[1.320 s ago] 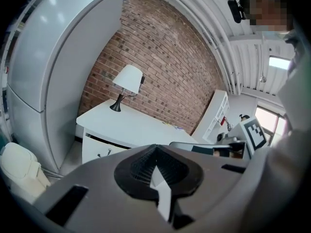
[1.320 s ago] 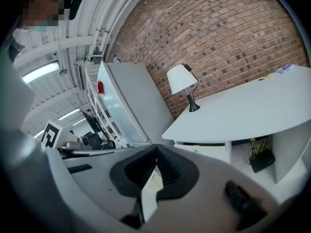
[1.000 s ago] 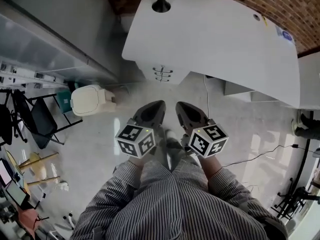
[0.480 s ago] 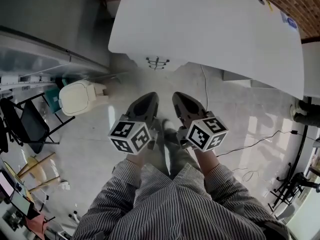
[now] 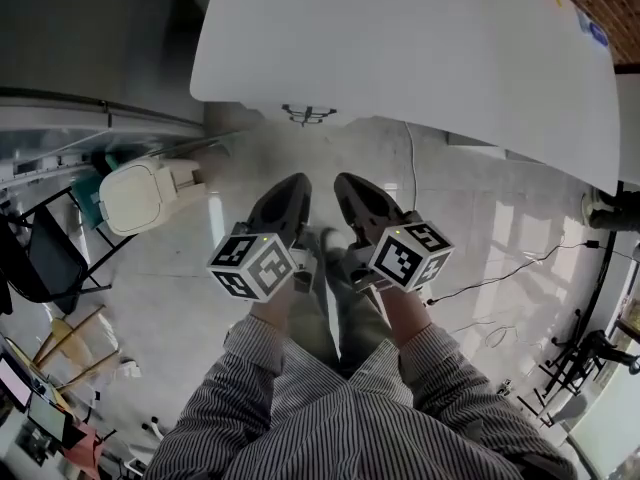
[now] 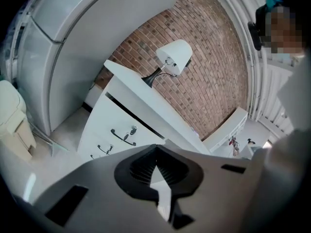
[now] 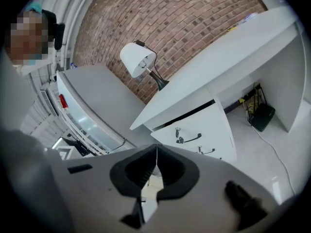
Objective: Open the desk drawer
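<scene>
Head view, left gripper (image 5: 297,181): it is held clenched with nothing in it, just beside the right gripper (image 5: 342,180), which is likewise clenched and empty.
Head view, drawer (image 5: 308,118): it is seen ahead of both gripper tips, under the near edge of the white tabletop (image 5: 420,48), well apart from them.
Head view, surroundings: a cream bin (image 5: 135,196) is stood on the floor (image 5: 480,218) to the left of the left gripper; striped sleeves (image 5: 250,368) are seen behind both grippers.
Left gripper view, jaws: the tips are pressed together and nothing is held.
Left gripper view, drawer (image 6: 116,125): it is found beyond the gripper and to the left, shut flush, its dark handle (image 6: 122,137) untouched.
Left gripper view, lamp (image 6: 174,56): it is stood on the tabletop above the drawer, before a brick wall (image 6: 209,57).
Right gripper view, jaws: the tips are met and nothing is grasped.
Right gripper view, drawer (image 7: 204,125): it is found beyond the gripper and to the right, shut, its handle (image 7: 190,139) apart from the jaws.
Right gripper view, lamp (image 7: 138,59): it is seen up and to the left of the drawer.
</scene>
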`<state>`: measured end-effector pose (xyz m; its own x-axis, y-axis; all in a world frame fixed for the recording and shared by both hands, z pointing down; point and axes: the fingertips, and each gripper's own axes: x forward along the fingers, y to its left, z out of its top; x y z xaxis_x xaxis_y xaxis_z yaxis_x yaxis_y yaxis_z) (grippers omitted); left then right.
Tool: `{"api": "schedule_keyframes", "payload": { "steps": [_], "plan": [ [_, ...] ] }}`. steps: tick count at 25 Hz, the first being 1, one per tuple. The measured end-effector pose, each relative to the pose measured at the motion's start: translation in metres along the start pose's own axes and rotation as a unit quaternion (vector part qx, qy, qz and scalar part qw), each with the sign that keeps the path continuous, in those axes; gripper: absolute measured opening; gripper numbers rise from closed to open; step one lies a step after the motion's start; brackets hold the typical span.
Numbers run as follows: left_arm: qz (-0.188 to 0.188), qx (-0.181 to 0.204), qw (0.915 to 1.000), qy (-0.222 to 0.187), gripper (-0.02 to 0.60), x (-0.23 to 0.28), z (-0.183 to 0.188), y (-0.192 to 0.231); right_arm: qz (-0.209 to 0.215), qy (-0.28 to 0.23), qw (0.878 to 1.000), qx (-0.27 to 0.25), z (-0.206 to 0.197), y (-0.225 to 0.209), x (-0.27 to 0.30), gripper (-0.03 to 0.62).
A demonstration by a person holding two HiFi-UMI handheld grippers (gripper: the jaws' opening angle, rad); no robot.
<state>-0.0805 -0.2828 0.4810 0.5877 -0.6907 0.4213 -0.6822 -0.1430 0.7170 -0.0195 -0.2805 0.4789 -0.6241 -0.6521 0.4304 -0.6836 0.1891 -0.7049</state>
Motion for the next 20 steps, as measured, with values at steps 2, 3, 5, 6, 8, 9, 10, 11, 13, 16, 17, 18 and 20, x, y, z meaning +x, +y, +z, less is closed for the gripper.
{"api": "schedule_keyframes", "payload": {
  "steps": [2,3,5,6,8,9,10,11,13,16,17,18,20],
  "plan": [
    [-0.008,-0.026,0.9996,-0.004,0.011,0.008,-0.004,0.009,-0.005,-0.006,1.0,0.016,-0.004,-0.01,0.01,0.017],
    [-0.012,-0.035,0.9993,-0.004,0.011,0.012,-0.006,0.013,-0.006,-0.009,1.0,0.025,-0.006,-0.014,0.014,0.017],
    [-0.015,-0.046,0.9988,-0.004,0.011,0.018,-0.009,0.022,-0.005,-0.012,0.999,0.041,-0.012,-0.021,0.023,0.017],
    [-0.016,-0.05,0.9986,-0.004,0.011,0.021,-0.01,0.026,-0.005,-0.013,0.999,0.048,-0.016,-0.024,0.027,0.017],
    [-0.016,-0.062,0.9979,-0.005,0.011,0.026,-0.012,0.035,-0.007,-0.014,0.998,0.06,-0.023,-0.031,0.033,0.017],
    [-0.018,-0.07,0.9974,-0.007,0.011,0.028,-0.012,0.039,-0.009,-0.015,0.998,0.066,-0.026,-0.035,0.036,0.017],
    [-0.019,-0.075,0.9969,-0.009,0.011,0.03,-0.013,0.043,-0.011,-0.017,0.997,0.073,-0.029,-0.039,0.039,0.017],
    [-0.019,-0.078,0.9967,-0.01,0.011,0.033,-0.013,0.048,-0.012,-0.019,0.997,0.08,-0.031,-0.043,0.043,0.017],
    [-0.017,-0.081,0.9965,-0.009,0.011,0.038,-0.015,0.057,-0.013,-0.023,0.995,0.093,-0.034,-0.051,0.049,0.017],
    [-0.012,-0.073,0.9973,-0.002,0.011,0.046,-0.015,0.072,-0.002,-0.024,0.993,0.112,-0.04,-0.058,0.061,0.017],
    [-0.011,-0.065,0.9978,0.001,0.011,0.05,-0.014,0.076,0.006,-0.021,0.993,0.113,-0.042,-0.059,0.064,0.017],
    [-0.012,-0.059,0.9982,0.004,0.011,0.053,-0.014,0.08,0.014,-0.018,0.994,0.111,-0.044,-0.061,0.068,0.017],
    [-0.015,-0.056,0.9983,0.005,0.011,0.059,-0.014,0.088,0.024,-0.013,0.994,0.108,-0.048,-0.064,0.076,0.017]
  ]
}}
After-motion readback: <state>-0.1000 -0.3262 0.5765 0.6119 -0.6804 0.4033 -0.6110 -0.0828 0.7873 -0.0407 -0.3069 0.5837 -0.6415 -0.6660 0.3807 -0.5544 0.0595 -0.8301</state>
